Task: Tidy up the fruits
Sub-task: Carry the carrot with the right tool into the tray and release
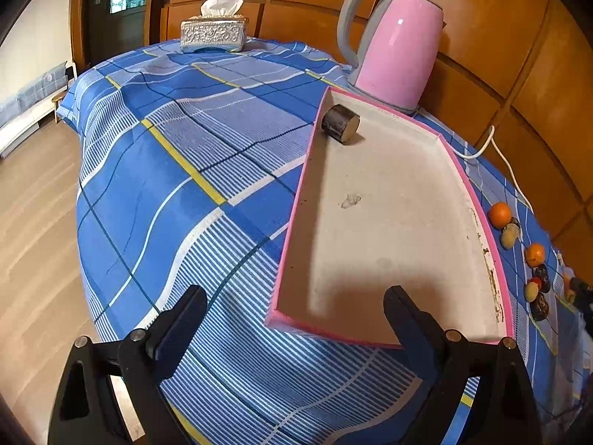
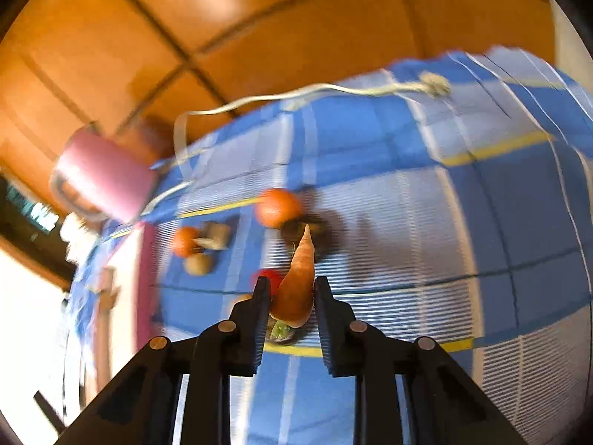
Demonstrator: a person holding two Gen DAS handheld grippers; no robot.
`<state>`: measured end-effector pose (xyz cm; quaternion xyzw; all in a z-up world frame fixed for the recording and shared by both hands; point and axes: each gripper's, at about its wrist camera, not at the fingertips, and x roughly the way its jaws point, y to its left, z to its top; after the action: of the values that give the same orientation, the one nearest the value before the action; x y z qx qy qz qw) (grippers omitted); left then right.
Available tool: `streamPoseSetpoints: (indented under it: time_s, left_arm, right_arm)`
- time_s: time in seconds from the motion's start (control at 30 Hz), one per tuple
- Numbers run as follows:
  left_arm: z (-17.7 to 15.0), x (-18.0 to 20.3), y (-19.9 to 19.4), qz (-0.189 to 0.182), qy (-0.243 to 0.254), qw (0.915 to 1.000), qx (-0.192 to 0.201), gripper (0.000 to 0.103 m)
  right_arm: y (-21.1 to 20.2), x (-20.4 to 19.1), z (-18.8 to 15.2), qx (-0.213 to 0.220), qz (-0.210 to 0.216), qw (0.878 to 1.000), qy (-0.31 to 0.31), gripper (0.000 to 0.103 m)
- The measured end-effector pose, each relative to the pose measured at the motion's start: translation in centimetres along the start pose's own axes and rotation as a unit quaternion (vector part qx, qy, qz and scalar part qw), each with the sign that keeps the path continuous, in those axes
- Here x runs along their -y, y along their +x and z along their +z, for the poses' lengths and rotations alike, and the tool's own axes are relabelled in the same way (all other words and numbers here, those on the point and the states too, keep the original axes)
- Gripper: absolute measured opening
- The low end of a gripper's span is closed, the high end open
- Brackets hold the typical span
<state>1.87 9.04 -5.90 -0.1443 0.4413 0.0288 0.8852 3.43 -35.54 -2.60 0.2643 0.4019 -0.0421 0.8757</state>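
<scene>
- We are clamping our right gripper point(image 2: 291, 289) on a carrot point(image 2: 296, 289), its tip pointing away.
- We are holding our left gripper point(image 1: 292, 319) with fingers wide apart at the pink tray point(image 1: 459, 170).

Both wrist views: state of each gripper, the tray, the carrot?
Left gripper: open, holding nothing.
Right gripper: shut on the carrot.
Carrot: clamped between the fingers, tip pointing away.
Tray: no fruit inside, only a dark cylinder.

Right tool point(image 2: 291, 291) clamped (angled downward); left tool point(image 1: 294, 306) spread.
</scene>
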Motion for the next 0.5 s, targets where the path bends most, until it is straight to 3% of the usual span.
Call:
streamPoseSetpoints:
  time_s: [0.13, 0.23, 0.37, 0.5]
  left_arm:
    - [0.1, -0.2, 0.0, 0.001, -0.005, 1.0, 0.002, 0.097]
    - [0.0, -0.4, 0.1, 0.0, -0.008, 1.0, -0.001, 0.097]
    - [0.0, -0.5, 0.1, -0.004, -0.007, 1.0, -0.002, 0.097]
    - [0.0, -0.5, 0.2, -0.005, -0.007, 1.0, -0.001, 0.098]
  right_arm:
    - [1.2, -5.3, -0.8, -0.037, 0.058, 0.995, -0.072, 0.024]
    - [3.4, -10.3, -2.2, -0.074, 0.095, 0.984, -0.132, 0.024]
    - [6.2, -16.2, -4.0, -0.111, 0.125, 0.969, -0.183, 0.024]
    - [8.5, -20.2, -4.3, -0.122, 0.137, 0.964, -0.193, 0.027]
